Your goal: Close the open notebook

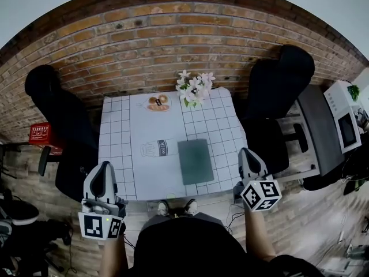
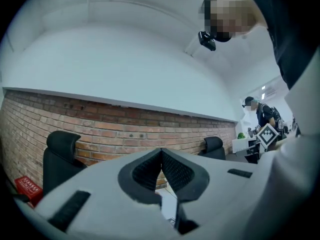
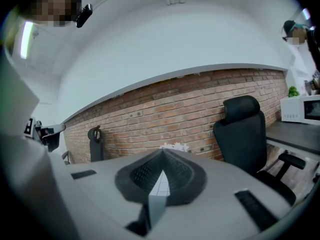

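A dark green notebook [image 1: 196, 161] lies flat on the white checked table [image 1: 115, 126], right of centre near the front edge, with its cover facing up. My left gripper [image 1: 104, 168] is off the table's front left corner, shut and empty. My right gripper [image 1: 247, 153] is by the table's front right corner, to the right of the notebook and apart from it, also shut with nothing held. In the left gripper view the jaws [image 2: 161, 152] meet tip to tip against the brick wall. The right gripper view shows its jaws [image 3: 162, 157] closed the same way.
A white bottle [image 1: 159, 148] lies on its side left of the notebook. A small plate of food [image 1: 157, 103] and white flowers [image 1: 195, 88] stand at the table's far edge. Black office chairs [image 1: 282, 79] flank the table. A microwave [image 1: 345, 126] sits on a desk at right.
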Demonstrator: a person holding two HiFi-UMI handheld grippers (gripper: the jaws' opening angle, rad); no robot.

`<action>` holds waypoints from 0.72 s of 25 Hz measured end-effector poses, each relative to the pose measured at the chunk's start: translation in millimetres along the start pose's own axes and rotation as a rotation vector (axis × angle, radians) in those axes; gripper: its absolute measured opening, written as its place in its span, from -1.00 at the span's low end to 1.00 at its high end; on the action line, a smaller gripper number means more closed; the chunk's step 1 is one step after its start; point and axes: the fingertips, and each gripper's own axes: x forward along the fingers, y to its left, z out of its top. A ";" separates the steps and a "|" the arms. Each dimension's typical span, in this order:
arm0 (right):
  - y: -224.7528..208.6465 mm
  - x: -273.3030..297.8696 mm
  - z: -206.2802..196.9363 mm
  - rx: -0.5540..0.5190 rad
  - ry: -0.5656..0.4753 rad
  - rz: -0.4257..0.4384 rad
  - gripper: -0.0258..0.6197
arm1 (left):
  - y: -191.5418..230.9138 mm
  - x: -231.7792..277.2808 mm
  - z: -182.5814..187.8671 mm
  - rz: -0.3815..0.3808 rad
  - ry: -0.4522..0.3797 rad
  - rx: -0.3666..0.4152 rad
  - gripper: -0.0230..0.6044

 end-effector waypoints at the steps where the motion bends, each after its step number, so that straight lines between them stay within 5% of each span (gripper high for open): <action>1: -0.1 -0.2 4.3 -0.004 -0.009 0.001 -0.88 | -1.1 -2.5 2.2 0.003 -0.003 0.009 -0.85; 18: 14.7 -4.9 41.6 -0.093 -0.125 0.016 -0.88 | 1.6 3.7 -14.9 0.023 -0.016 -0.001 -0.85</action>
